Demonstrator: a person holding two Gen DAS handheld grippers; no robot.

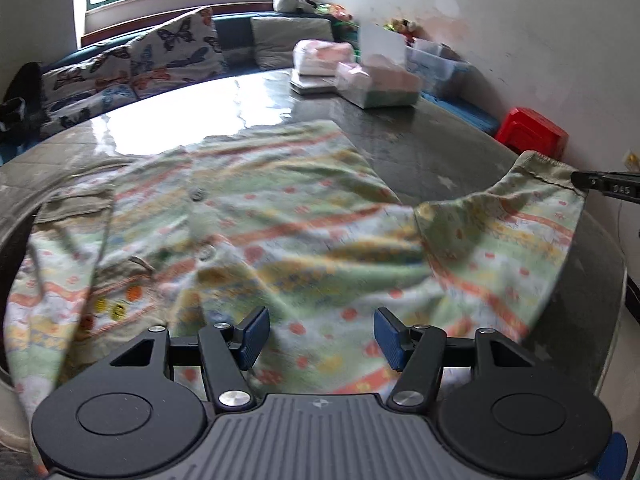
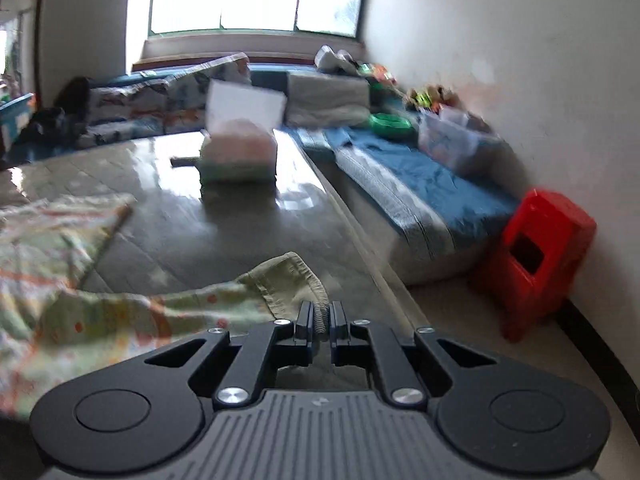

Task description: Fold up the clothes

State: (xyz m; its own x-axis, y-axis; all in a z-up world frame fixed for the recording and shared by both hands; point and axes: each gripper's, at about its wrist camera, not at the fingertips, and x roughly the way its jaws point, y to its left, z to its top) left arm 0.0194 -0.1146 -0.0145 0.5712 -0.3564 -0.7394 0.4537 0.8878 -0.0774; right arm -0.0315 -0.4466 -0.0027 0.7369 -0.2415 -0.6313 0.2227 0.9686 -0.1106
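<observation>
A light green patterned shirt (image 1: 256,216) with orange stripes, flowers and buttons lies spread over the dark glossy table (image 1: 420,140). My left gripper (image 1: 320,336) hovers over its near part, open, blue pads apart with only cloth below. One sleeve (image 1: 520,208) is lifted off to the right, where the tip of my right gripper (image 1: 580,180) pinches its olive cuff. In the right wrist view my right gripper (image 2: 321,316) is shut on that cuff (image 2: 288,276), and the sleeve trails left toward the shirt's body (image 2: 48,240).
Plastic-wrapped packs (image 1: 376,84) and a white card (image 1: 380,42) stand at the table's far end. A cushioned bench (image 2: 420,184) with boxes and toys runs along the right wall, with a red stool (image 2: 544,256) on the floor. The table's right edge (image 2: 360,240) is close.
</observation>
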